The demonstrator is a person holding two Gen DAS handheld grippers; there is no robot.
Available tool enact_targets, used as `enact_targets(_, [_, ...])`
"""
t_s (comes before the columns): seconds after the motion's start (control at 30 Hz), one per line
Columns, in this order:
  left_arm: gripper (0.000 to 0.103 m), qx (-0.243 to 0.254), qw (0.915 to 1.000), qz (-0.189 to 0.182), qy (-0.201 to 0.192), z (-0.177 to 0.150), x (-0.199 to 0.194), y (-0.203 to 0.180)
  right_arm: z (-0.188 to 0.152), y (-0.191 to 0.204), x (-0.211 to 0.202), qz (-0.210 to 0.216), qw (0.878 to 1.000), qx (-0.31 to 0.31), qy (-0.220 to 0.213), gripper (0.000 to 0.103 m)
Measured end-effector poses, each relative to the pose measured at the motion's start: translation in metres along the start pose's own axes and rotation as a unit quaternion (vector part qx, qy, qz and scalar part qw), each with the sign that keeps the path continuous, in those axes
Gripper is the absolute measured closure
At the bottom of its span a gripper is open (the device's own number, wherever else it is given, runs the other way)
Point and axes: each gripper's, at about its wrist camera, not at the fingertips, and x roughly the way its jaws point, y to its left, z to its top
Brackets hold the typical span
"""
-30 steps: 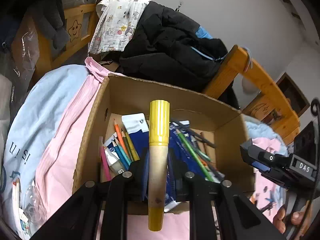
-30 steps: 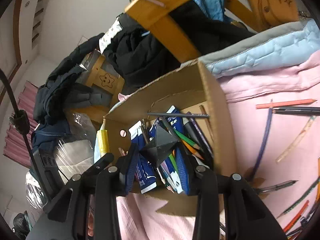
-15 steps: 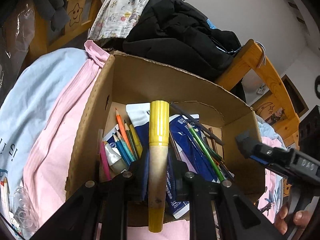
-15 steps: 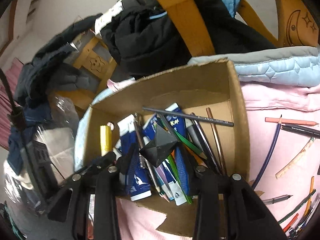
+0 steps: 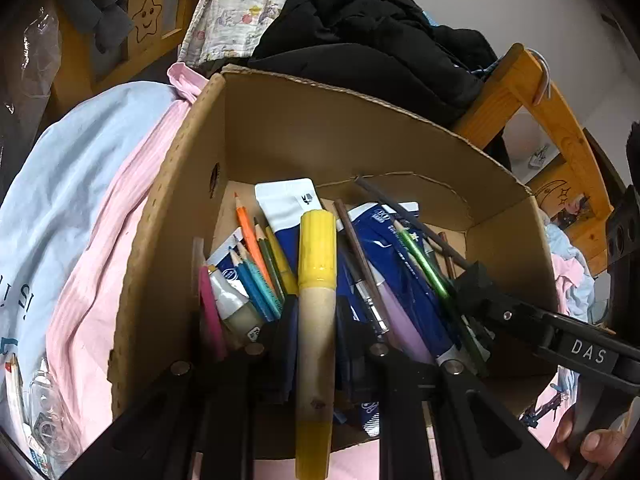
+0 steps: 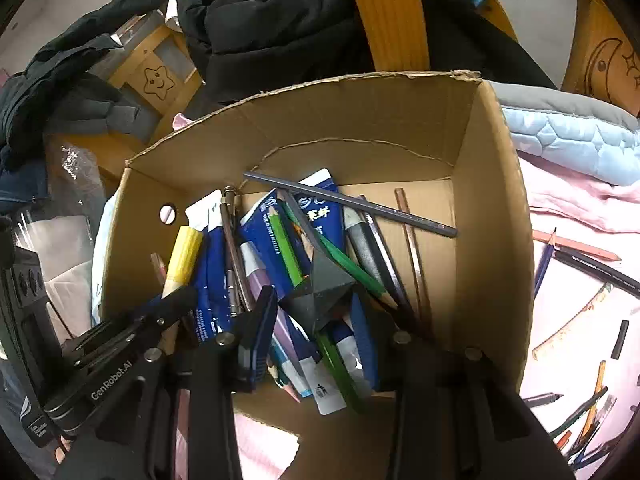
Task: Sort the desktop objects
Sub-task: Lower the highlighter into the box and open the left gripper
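Since both loads belong in the cardboard box (image 6: 500, 216) below my jaws, my left gripper (image 5: 316, 316) stays clamped on the yellow-capped marker (image 5: 317, 280), my right gripper (image 6: 316, 312) on a dark triangular block (image 6: 326, 288).

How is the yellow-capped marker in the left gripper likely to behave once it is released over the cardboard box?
The yellow-capped marker looks stiff and light, so it should drop cleanly from the left gripper. Its round barrel would probably roll, though the pencils and blue packets crowding the cardboard box should stop it quickly. It will likely settle on top of that pile, tilted rather than flat.
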Motion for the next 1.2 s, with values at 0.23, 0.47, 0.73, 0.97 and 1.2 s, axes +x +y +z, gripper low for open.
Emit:
enact_targets(0.23, [0.085,-0.007,0.9999,0.007,-0.001,0.002,0.000,0.002,0.000,0.005,0.005,-0.021,1.000,-0.017,0.005,0.065])
enact_targets(0.47, [0.083,-0.007,0.9999,0.010,-0.004,0.002,-0.001,0.001,-0.001,0.007,0.006,-0.021,1.000,-0.016,0.010,0.064])
enact_targets(0.73, [0.081,-0.012,0.9997,0.006,-0.022,0.004,-0.006,0.002,0.002,0.010,-0.001,-0.017,1.000,-0.015,0.003,0.055])
enact_targets(0.97, [0.081,-0.008,0.9993,0.012,-0.035,0.004,-0.010,0.001,0.007,0.010,-0.017,-0.018,1.000,-0.017,-0.008,0.053])
enact_targets(1.2, [0.081,-0.015,0.9988,0.011,-0.045,0.005,-0.015,0.004,0.004,-0.003,-0.051,0.002,0.999,-0.007,-0.041,0.047])
